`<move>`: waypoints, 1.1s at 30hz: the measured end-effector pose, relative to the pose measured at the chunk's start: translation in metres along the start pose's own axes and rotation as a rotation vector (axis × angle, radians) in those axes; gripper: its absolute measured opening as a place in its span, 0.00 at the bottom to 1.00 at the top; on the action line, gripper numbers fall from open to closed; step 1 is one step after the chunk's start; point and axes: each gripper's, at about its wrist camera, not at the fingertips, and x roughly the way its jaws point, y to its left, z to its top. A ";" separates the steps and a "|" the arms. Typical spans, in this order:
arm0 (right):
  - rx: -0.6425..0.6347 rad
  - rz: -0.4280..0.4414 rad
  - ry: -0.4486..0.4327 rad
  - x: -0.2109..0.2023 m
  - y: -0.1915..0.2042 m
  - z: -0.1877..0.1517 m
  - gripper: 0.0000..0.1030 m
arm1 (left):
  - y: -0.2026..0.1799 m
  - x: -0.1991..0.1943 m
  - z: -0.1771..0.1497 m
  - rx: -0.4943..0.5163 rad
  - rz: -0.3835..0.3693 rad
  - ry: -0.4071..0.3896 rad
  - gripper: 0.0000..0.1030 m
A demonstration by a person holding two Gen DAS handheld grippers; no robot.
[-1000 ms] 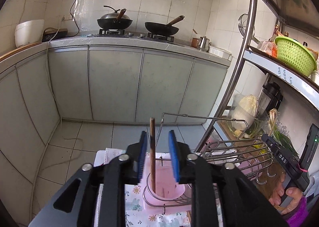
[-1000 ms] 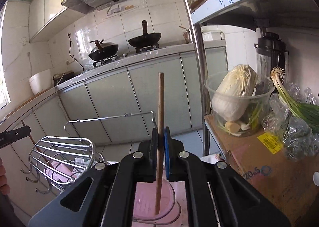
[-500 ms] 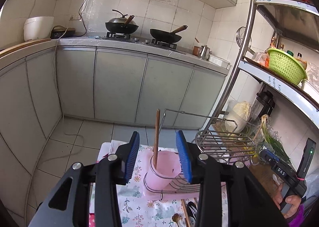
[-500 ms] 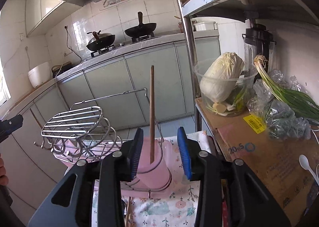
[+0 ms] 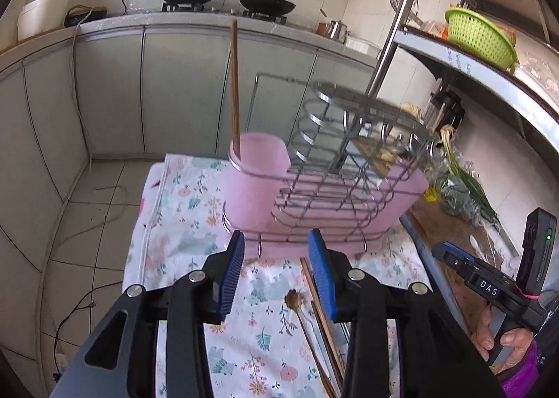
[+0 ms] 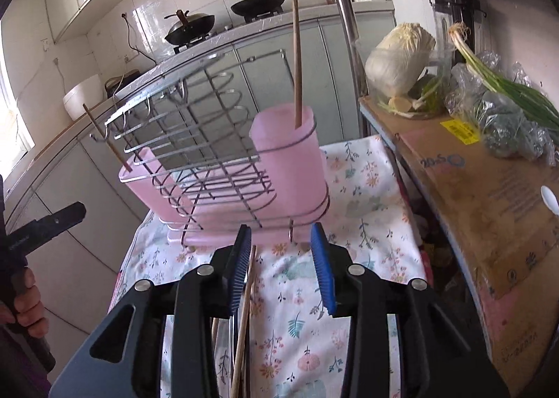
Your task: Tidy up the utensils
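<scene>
Floral cloth (image 5: 181, 209) | chopstick (image 5: 234, 90) upright in pink cup (image 5: 256, 181), stored | left gripper (image 5: 276, 274), right gripper (image 6: 281, 267) spread, empty, above loose utensils (image 5: 316, 321).

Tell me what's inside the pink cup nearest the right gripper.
One wooden chopstick stands in the pink cup, its top well above the rim. The cup's frosted wall hides the chopstick's lower end and anything lying at the bottom.

"DAS" on the right gripper (image 5: 489, 288); mirrored "20" print on the cardboard box (image 6: 471, 188).
</scene>
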 end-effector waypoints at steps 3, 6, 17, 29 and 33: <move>0.007 0.011 0.047 0.010 0.001 -0.014 0.35 | 0.003 0.028 -0.019 -0.035 -0.017 0.097 0.36; 0.012 0.019 0.095 0.019 -0.001 -0.027 0.35 | 0.008 0.054 -0.037 -0.077 -0.030 0.181 0.34; 0.041 0.044 0.166 0.036 -0.014 -0.046 0.35 | -0.003 0.120 -0.078 -0.080 -0.037 0.395 0.19; 0.044 0.061 0.194 0.047 -0.018 -0.049 0.35 | -0.018 0.143 -0.071 -0.084 -0.023 0.402 0.19; 0.054 0.062 0.194 0.049 -0.020 -0.047 0.35 | -0.013 0.139 -0.062 -0.132 -0.066 0.383 0.19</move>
